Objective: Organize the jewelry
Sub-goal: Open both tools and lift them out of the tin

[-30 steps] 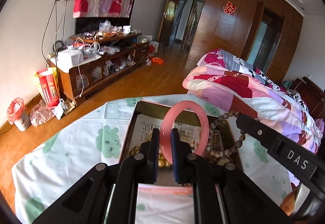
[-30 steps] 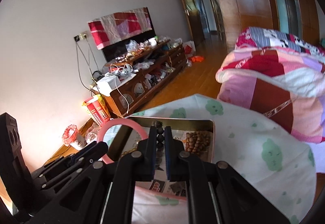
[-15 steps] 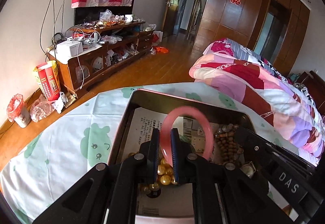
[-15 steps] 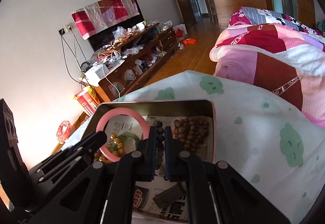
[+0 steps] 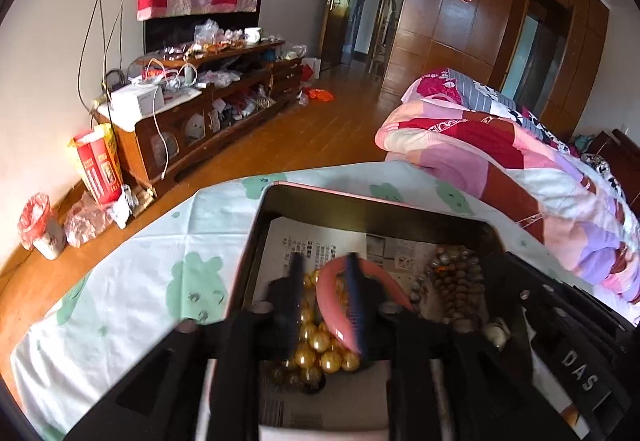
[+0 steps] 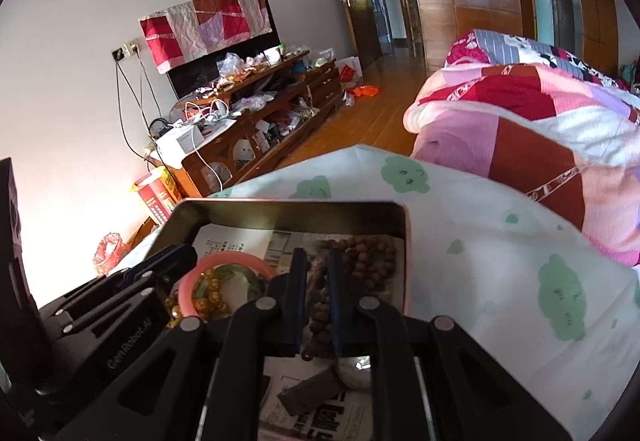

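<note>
A metal tin point(image 5: 360, 197) lined with newspaper sits on the printed cloth, and both grippers reach into it. My left gripper point(image 5: 325, 269) has its jaws opening. The pink bangle point(image 5: 332, 305) tips over against its right finger, above gold beads point(image 5: 320, 353), with no pad pressing on it. In the right wrist view the pink bangle point(image 6: 236, 259) lies almost flat beside the left gripper's fingers point(image 6: 132, 281). My right gripper point(image 6: 316, 261) still has a brown bead strand point(image 6: 318, 317) filling its narrow gap as its jaws begin opening. A pile of brown beads point(image 6: 368, 261) lies just beyond.
The tin's far wall point(image 6: 280, 203) and right wall hem in both grippers. A small round piece point(image 6: 356, 369) and a dark flat strip point(image 6: 312, 393) lie near the tin's front. A quilted bed point(image 5: 500, 161) is to the right and a cluttered TV cabinet point(image 5: 208, 101) to the left.
Both grippers have sunk into the tin. The left jaws have spread and the upright pink bangle has toppled sideways. The right jaws have parted slightly around the bead strand.
</note>
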